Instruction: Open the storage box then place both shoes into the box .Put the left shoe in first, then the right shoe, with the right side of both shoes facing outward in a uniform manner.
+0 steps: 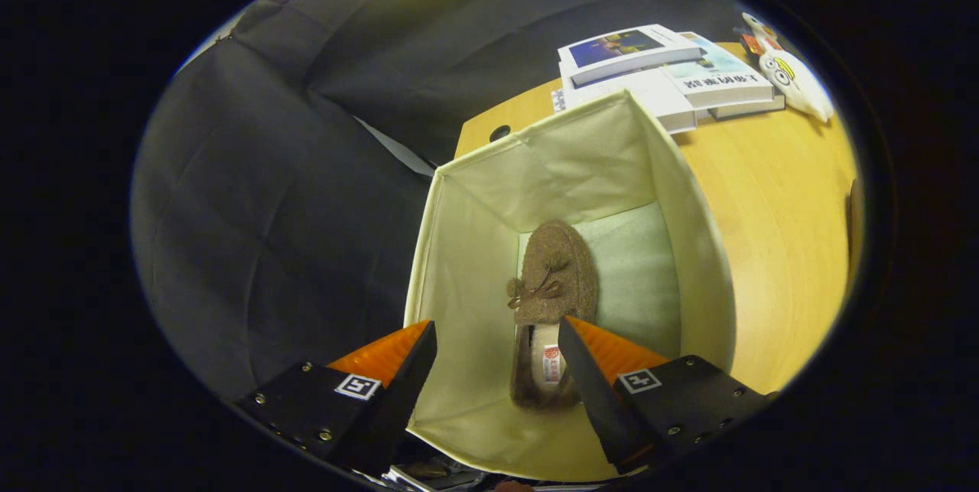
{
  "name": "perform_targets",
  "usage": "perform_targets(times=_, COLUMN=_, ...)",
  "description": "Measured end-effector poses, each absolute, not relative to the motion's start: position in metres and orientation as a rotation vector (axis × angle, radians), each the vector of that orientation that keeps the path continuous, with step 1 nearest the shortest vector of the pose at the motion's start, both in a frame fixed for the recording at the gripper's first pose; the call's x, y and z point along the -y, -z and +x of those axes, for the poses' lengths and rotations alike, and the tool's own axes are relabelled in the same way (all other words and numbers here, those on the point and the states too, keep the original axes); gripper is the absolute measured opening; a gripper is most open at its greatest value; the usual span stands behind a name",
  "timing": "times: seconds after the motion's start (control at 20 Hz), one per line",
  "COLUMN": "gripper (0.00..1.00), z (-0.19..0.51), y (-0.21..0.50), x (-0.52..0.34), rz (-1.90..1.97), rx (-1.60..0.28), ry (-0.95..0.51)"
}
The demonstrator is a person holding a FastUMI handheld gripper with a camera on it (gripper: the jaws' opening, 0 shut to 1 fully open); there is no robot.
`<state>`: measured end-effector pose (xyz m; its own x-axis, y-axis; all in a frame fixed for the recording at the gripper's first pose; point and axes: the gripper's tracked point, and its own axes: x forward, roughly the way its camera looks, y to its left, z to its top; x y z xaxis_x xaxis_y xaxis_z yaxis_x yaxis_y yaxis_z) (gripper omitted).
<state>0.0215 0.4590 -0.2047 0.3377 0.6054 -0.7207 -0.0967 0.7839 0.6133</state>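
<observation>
An open cream fabric storage box [688, 193] stands on a wooden table. One brown felt shoe [552, 278] with a small bow lies on the box's floor, toe pointing away from me and its opening toward me. My gripper [497, 333] hangs above the box, looking down into it. Its fingers are spread apart with nothing held between them. The left finger is over the box's left wall and the right finger covers part of the shoe's heel end.
The wooden table [772, 201] runs to the right of the box. Beyond the box lies a stack of books [665, 75], and a white plush toy [791, 71] sits at the far right. A round cable hole [499, 132] is near the table's far edge.
</observation>
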Motion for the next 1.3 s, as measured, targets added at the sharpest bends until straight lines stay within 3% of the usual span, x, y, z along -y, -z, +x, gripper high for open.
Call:
perform_targets(times=0.5, gripper=0.97, z=0.030, y=0.150, x=-0.382, rz=0.402, rx=-0.998, ry=-0.520)
perform_targets(times=1.3, gripper=0.97, z=0.038, y=0.167, x=-0.194, rz=0.334, rx=-0.965, ry=-0.298)
